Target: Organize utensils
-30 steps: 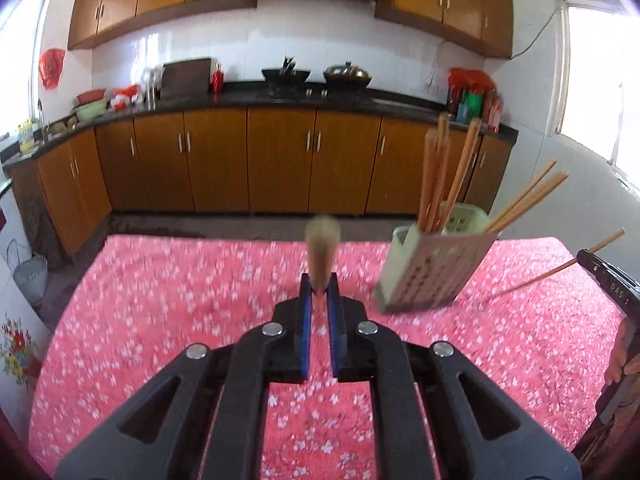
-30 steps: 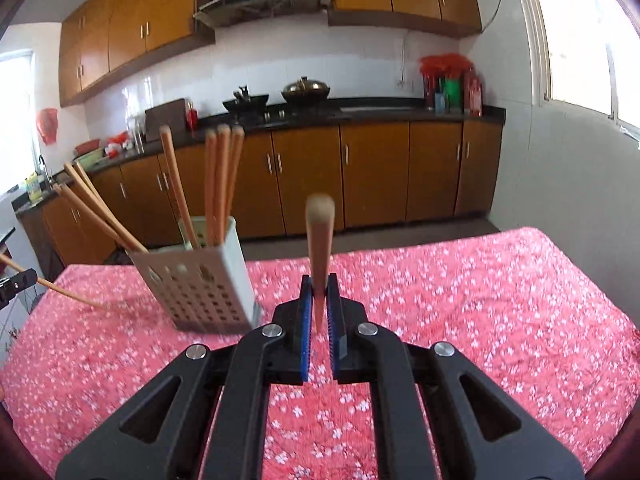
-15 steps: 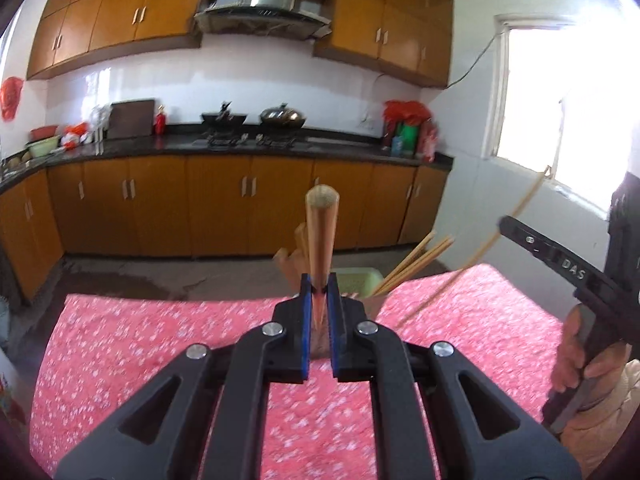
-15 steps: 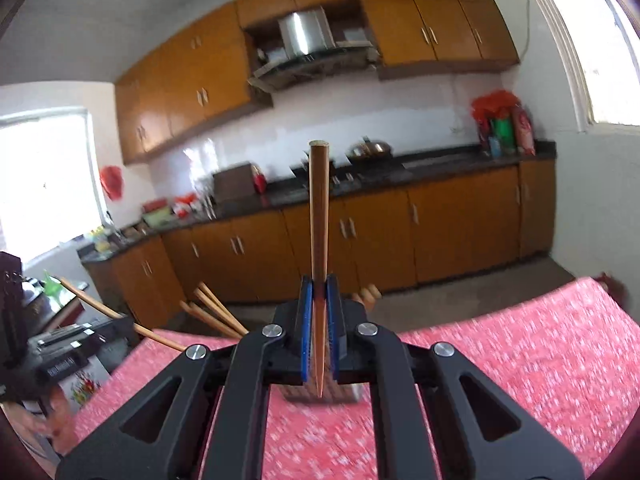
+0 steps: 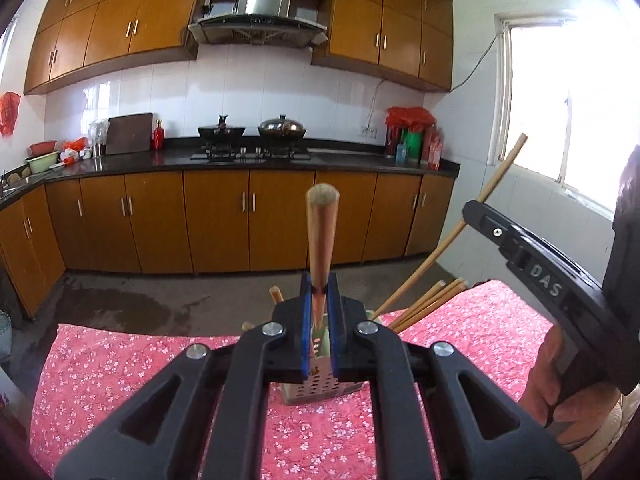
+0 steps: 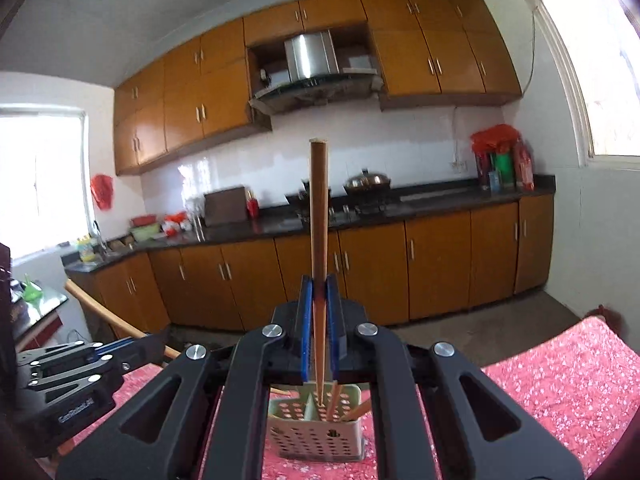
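Note:
My left gripper is shut on a wooden chopstick that sticks up and away from it. Below and behind its jaws stands the pale green perforated utensil holder with several chopsticks leaning out to the right. My right gripper is shut on a second chopstick, held upright, its lower tip hanging over the holder. In the left wrist view the right gripper comes in from the right with its chopstick. The left gripper shows low on the left of the right wrist view.
The holder stands on a table with a red floral cloth. A person's hand grips the right tool. Kitchen cabinets and a counter with a stove line the far wall, and a window is at the right.
Both grippers have risen with their chopsticks and come in over the holder. The holder has slid from beside the jaws to low behind them in both views.

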